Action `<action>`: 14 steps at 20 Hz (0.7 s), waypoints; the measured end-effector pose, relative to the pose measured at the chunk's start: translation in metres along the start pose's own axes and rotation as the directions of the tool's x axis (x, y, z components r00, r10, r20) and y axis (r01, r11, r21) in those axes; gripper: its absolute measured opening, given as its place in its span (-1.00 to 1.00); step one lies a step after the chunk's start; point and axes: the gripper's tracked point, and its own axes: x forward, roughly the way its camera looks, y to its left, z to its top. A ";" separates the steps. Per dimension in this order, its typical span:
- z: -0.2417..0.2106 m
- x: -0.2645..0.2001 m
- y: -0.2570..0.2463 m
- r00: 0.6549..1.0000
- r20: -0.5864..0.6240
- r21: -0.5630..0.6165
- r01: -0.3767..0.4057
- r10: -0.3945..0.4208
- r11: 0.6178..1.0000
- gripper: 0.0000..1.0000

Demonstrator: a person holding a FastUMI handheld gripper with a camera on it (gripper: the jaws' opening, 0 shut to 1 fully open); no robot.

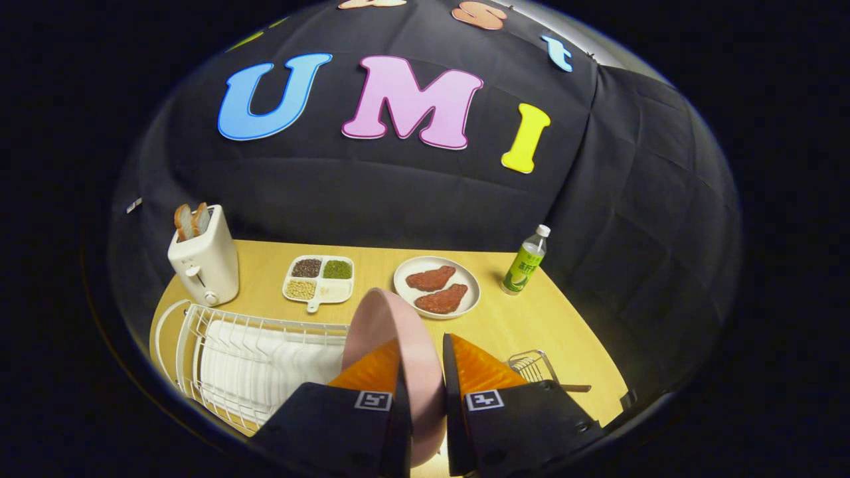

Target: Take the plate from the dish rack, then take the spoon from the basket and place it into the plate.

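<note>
A pink plate [392,332] stands on edge between my two fingers, and my gripper [423,372] is shut on its rim. The plate is lifted above the right end of the white wire dish rack [239,358], which lies to the left of the fingers. To the right of the fingers a small wire basket [533,366] sits on the wooden table, with a dark handle [574,388] that looks like the spoon sticking out of it to the right. My right finger hides most of the basket.
Beyond the fingers on the table [531,318] stand a white plate with two brown meat pieces [436,287], a white divided dish of grains [319,279], a white toaster holding bread [204,262] and a green bottle [524,262] at the back right.
</note>
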 end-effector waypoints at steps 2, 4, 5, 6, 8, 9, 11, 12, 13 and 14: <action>-0.003 -0.002 -0.001 0.999 -0.022 0.029 -0.028 0.028 0.999 -0.51; -0.004 -0.006 0.002 0.996 -0.028 0.053 -0.087 0.089 0.995 -0.52; -0.006 -0.010 0.002 0.992 -0.033 0.066 -0.120 0.123 0.991 -0.52; -0.008 -0.014 -0.001 0.989 -0.040 0.077 -0.142 0.146 0.987 -0.52; -0.011 -0.024 -0.007 0.980 -0.043 0.098 -0.189 0.193 0.977 -0.52; -0.014 -0.031 -0.009 0.973 -0.048 0.108 -0.220 0.226 0.969 -0.52; -0.024 -0.049 -0.013 0.955 -0.054 0.122 -0.283 0.291 0.951 -0.52; -0.031 -0.058 -0.021 0.951 -0.056 0.124 -0.295 0.303 0.947 -0.52; -0.039 -0.067 -0.029 0.949 -0.059 0.127 -0.301 0.310 0.945 -0.52; -0.049 -0.076 -0.034 0.942 -0.066 0.128 -0.318 0.328 0.939 -0.52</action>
